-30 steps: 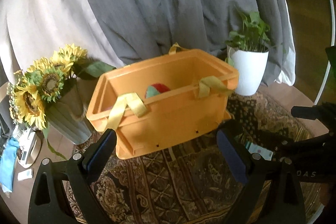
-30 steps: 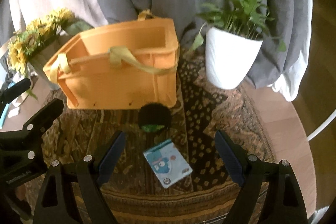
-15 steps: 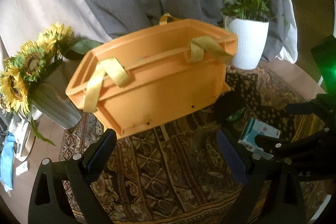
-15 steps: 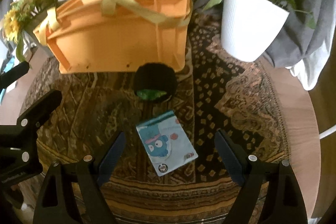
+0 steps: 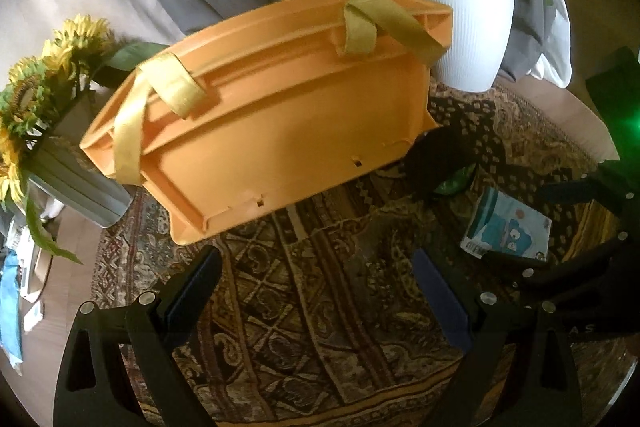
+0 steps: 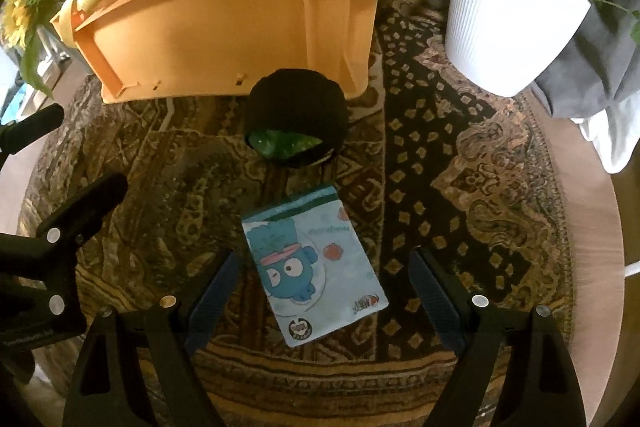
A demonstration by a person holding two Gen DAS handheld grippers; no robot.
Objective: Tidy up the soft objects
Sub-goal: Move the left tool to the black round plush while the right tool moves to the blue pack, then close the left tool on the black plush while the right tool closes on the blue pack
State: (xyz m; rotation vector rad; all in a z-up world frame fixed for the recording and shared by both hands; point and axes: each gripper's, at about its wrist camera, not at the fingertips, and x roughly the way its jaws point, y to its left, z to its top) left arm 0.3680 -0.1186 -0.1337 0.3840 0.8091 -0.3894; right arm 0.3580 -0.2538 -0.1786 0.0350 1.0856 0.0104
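An orange bin (image 5: 280, 123) with yellow strap handles stands on a patterned rug; it also shows in the right wrist view (image 6: 224, 27). A black soft object with a green patch (image 6: 296, 119) lies against the bin's front right corner. A light blue cartoon-printed soft pack (image 6: 316, 267) lies flat just in front of it, also seen in the left wrist view (image 5: 508, 227). My right gripper (image 6: 324, 295) is open, low over the pack, its fingers on either side of it. My left gripper (image 5: 320, 291) is open and empty over bare rug in front of the bin.
A white pot with a green plant (image 6: 512, 15) stands right of the bin. A grey vase of sunflowers (image 5: 44, 115) stands left of it. Grey and white cloth hangs behind. The round table's edge (image 6: 600, 227) curves at the right.
Both grippers have come down and forward toward the rug. The bin's inside is no longer visible. The blue pack now lies between the right gripper's fingers.
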